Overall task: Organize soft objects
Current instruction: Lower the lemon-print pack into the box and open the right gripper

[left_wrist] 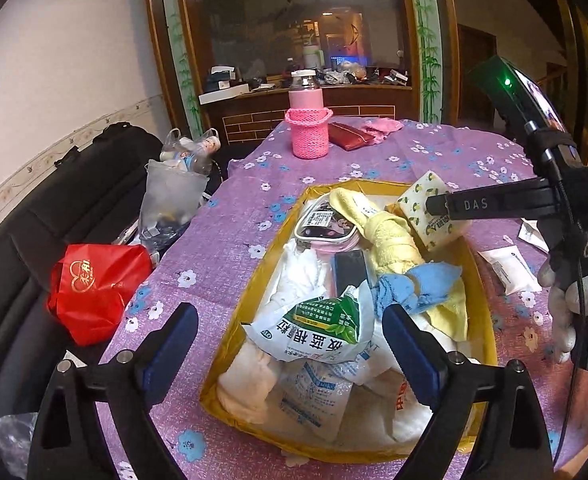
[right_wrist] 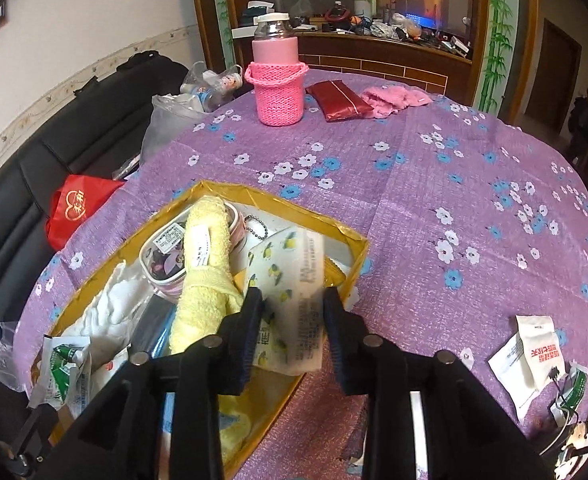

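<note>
We are working over a table under a purple flowered cloth (right_wrist: 433, 184), and we take the yellow-walled box (left_wrist: 489, 336) as our landmark.

Nearest us, the left gripper (left_wrist: 290, 348) hangs wide open over the box's near end, holding nothing, above a green-and-white packet (left_wrist: 313, 328) lying on the pile. The right gripper (right_wrist: 294, 320) has its fingers closed on a lemon-print tissue pack (right_wrist: 290, 280), which sits over the box's right wall and looks only partly inside.

Deeper in the box lie a blue cloth (left_wrist: 417, 284), a rolled yellow towel (right_wrist: 202, 272) and a pink-rimmed pouch (left_wrist: 325, 224). Outside the box, to its right, white sachets (right_wrist: 521, 364) are loose on the cloth. Beyond the far wall stand a pink knitted bottle (right_wrist: 278, 80), a red pouch (right_wrist: 337, 100) and a pink cloth (right_wrist: 393, 98).

Our worry is the release: let go here and the pack may tip over the wall onto the table, since the heap beneath is uneven. A slick wrapper could also slide in a light grip, and the open left fingers may snag the packet if lowered.
</note>
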Demonstrator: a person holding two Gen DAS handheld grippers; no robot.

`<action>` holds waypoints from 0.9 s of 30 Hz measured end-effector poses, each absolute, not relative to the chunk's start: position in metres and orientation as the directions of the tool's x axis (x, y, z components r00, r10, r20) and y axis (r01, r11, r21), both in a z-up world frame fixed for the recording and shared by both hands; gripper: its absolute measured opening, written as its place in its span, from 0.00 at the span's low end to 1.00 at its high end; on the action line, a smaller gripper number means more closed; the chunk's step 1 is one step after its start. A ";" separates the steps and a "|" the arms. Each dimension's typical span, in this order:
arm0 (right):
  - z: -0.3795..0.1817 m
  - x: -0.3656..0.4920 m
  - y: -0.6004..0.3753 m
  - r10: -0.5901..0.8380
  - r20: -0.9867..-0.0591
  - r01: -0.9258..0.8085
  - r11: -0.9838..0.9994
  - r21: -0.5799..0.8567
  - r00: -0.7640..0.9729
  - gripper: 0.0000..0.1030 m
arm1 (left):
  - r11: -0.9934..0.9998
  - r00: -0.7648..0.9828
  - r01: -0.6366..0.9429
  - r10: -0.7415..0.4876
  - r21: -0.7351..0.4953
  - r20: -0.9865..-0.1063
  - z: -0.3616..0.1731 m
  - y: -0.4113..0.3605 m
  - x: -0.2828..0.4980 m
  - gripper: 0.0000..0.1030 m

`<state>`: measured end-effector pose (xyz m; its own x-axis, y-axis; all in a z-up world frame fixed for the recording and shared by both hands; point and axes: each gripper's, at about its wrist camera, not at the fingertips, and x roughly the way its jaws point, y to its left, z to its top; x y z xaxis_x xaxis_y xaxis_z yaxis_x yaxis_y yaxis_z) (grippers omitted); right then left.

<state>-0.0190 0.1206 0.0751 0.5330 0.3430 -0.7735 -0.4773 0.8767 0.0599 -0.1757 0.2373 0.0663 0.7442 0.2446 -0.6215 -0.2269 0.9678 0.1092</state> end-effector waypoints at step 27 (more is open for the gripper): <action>0.094 -0.048 0.084 0.571 -0.695 -0.488 0.800 0.350 0.438 0.56 | 0.990 0.778 -0.131 0.070 -0.052 -0.624 0.082 0.234 -0.192 0.94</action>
